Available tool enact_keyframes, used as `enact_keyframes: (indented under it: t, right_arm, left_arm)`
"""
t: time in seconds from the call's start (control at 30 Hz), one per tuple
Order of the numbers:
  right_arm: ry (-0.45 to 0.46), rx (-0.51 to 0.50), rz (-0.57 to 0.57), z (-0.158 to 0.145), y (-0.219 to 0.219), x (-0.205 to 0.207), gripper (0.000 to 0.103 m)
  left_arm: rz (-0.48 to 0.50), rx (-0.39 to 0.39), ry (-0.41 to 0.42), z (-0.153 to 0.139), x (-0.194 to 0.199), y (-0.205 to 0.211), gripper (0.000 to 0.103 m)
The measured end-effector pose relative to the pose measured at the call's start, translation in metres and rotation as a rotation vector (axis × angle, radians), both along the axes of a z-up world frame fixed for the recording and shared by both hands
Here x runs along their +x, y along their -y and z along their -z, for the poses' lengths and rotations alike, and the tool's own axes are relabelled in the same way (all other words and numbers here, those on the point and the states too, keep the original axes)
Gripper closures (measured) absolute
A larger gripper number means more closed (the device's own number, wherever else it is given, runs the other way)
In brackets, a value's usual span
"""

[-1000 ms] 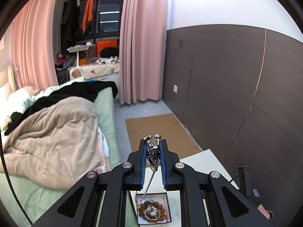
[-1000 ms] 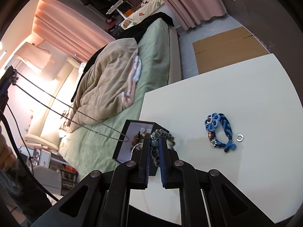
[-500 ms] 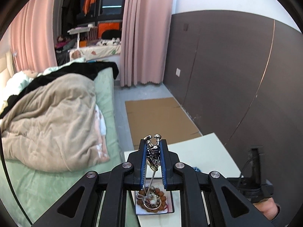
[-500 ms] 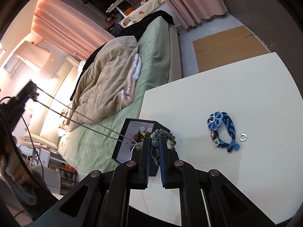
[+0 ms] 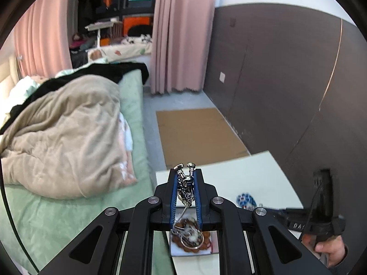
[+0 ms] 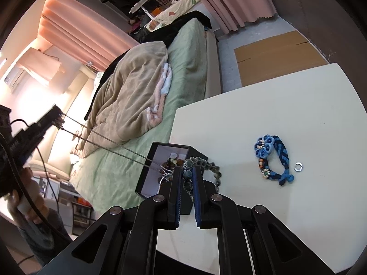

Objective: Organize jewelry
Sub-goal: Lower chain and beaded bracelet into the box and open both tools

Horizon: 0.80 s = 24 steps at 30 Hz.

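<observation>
Left gripper (image 5: 186, 191) pinches silver necklace (image 5: 184, 189), chain trailing down into box (image 6: 146, 178). Right gripper (image 6: 186, 178) clamps grey bead bracelet (image 6: 207, 165) at box edge. Both pieces light, limp, slippery; best held at pendant or bead. Farther on table (image 6: 286, 119): blue bracelet (image 6: 273, 158), small ring (image 6: 298, 167), untouched.

The silver chain necklace (image 5: 186, 189) hangs into the open black jewelry box (image 6: 146, 174), which holds a brown bead bracelet (image 5: 183, 240). The grey stone bracelet (image 6: 206, 163) drapes over the box's edge. The blue braided bracelet (image 6: 273, 162) and small silver ring (image 6: 298, 167) lie flat on the surface (image 6: 275, 105).
</observation>
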State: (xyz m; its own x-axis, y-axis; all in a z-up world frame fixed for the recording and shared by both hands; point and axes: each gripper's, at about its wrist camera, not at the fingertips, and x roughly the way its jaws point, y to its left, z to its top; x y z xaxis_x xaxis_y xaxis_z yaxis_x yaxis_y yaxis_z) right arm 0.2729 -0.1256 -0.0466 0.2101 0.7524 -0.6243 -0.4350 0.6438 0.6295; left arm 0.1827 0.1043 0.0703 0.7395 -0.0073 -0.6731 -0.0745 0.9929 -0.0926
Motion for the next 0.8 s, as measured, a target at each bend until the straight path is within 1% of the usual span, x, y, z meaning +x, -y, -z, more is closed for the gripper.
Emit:
enact_keyframes:
  t: [0.07, 0.17, 0.3, 0.33, 0.37, 0.43, 0.47, 0.7, 0.77, 0.8]
  right_arm:
    - [0.005, 0.009, -0.005, -0.002, -0.001, -0.001, 0.092]
    - [0.012, 0.024, -0.014, -0.005, -0.004, -0.003, 0.092]
    - [0.019, 0.045, -0.028, -0.008, -0.009, -0.005, 0.092]
    - [0.019, 0.053, -0.034, -0.009, -0.012, -0.006, 0.092]
    - [0.018, 0.059, -0.038, -0.01, -0.014, -0.006, 0.092]
    - [0.021, 0.074, -0.049, -0.012, -0.019, -0.008, 0.092]
    - [0.022, 0.081, -0.053, -0.012, -0.021, -0.008, 0.092]
    - [0.031, 0.136, -0.103, -0.019, -0.046, -0.014, 0.092]
    - [0.031, 0.146, -0.115, -0.019, -0.053, -0.015, 0.092]
    - [0.031, 0.155, -0.123, -0.02, -0.059, -0.016, 0.092]
  left_arm:
    - [0.005, -0.017, -0.035, 0.014, 0.002, 0.002, 0.089]
    - [-0.011, -0.053, -0.085, 0.034, 0.005, -0.002, 0.089]
    - [-0.02, -0.095, -0.145, 0.052, 0.006, -0.008, 0.088]
    - [-0.032, -0.093, -0.155, 0.055, 0.005, -0.009, 0.087]
    - [-0.035, -0.098, -0.164, 0.058, 0.003, -0.011, 0.082]
    - [-0.037, -0.115, -0.165, 0.06, -0.001, -0.014, 0.074]
    - [-0.046, -0.124, -0.163, 0.061, -0.004, -0.016, 0.072]
    - [-0.085, -0.145, -0.167, 0.063, -0.021, -0.031, 0.071]
    - [-0.099, -0.148, -0.164, 0.063, -0.028, -0.035, 0.063]
    - [-0.106, -0.148, -0.158, 0.062, -0.031, -0.037, 0.051]
